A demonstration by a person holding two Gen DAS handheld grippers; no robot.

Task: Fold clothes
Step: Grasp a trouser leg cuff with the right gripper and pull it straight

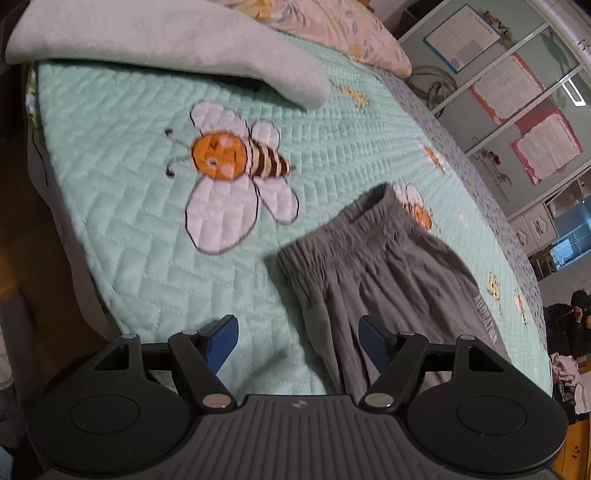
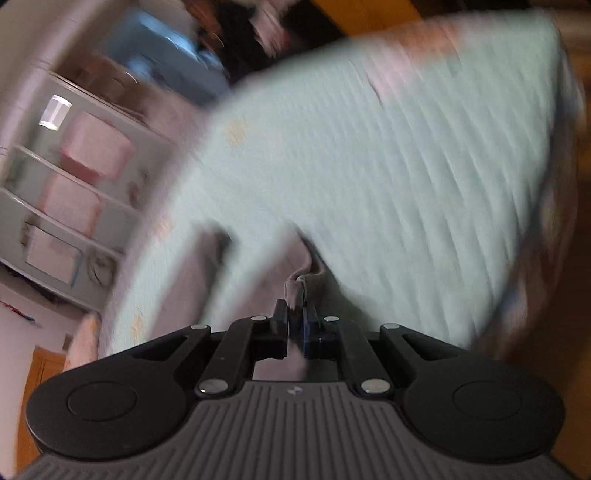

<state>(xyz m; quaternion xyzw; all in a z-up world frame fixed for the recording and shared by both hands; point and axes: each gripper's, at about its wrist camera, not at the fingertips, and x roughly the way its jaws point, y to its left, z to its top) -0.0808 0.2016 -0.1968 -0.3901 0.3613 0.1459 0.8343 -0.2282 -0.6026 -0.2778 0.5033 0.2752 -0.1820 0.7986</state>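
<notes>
Seen from the left wrist, the left gripper (image 1: 297, 341) hangs over a mint quilted bedspread (image 1: 122, 206) with its jaws standing wide and nothing between them; its blue pads (image 1: 221, 338) are clear of any cloth on the near side, while the far pad sits over the edge of the grey trousers (image 1: 373, 280). Ahead of this gripper and to its left is a large stitched bee (image 1: 229, 173), and further off in the same direction a pale green blanket (image 1: 155, 44) lies folded over the bed's head end beside a floral pillow (image 1: 332, 26). The grey trousers lie just ahead and to the right of the open jaws, their gathered waistband (image 1: 354, 236) pointing away from the gripper and the legs running back beneath its right finger. Beyond the bed on the right stands a glass-fronted cabinet (image 1: 517, 92) with papers behind the panes. In the right wrist view, which is heavily blurred, the right gripper (image 2: 294, 325) has its jaws drawn nearly together on a fold of grey cloth, apparently a hem of the trousers (image 2: 299, 291), which sticks up between the pads. The bedspread (image 2: 388, 166) spreads ahead and to the right of this gripper, and the cabinet (image 2: 74, 192) stands off to its left.
</notes>
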